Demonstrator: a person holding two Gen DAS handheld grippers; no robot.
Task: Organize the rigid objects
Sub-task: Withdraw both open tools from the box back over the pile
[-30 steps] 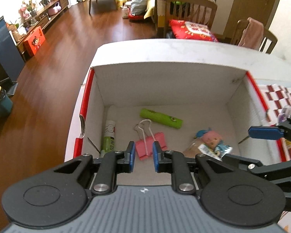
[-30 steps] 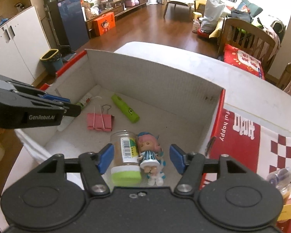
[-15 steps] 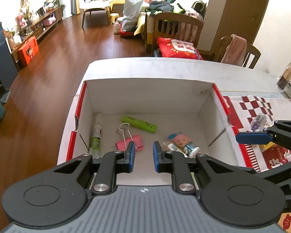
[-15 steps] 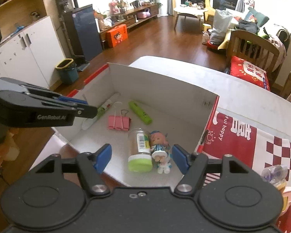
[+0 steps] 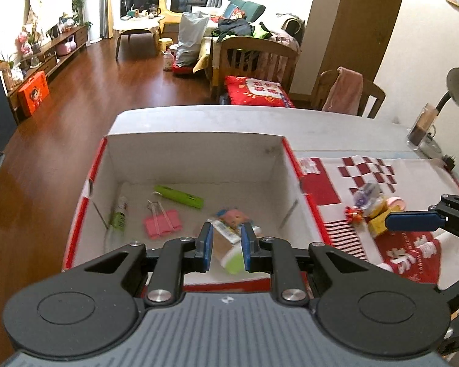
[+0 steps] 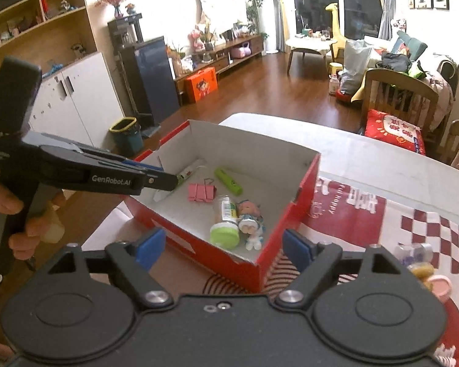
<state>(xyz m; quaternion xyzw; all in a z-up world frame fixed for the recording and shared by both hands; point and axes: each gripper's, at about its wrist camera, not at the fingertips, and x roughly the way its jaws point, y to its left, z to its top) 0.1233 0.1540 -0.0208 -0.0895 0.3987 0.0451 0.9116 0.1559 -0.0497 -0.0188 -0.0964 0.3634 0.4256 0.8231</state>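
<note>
Both claws hovering above box (image 6: 290, 202) on surface (image 5: 336, 128), neither gripping anything. Left claw (image 5: 225, 246) standing narrowly parted; right claw (image 6: 222, 246) gaping wide. Clip (image 6: 201, 191), green tube (image 6: 228, 181), jar (image 6: 225, 224), doll (image 6: 250, 220) lying inside box. Remaining toys (image 5: 371, 206) sitting on cloth (image 5: 321, 183), right of box. Risk: right claw dropping among huddled toys, knocking neighbours off cloth. Box's right wall standing between toys and drop spot.
</note>
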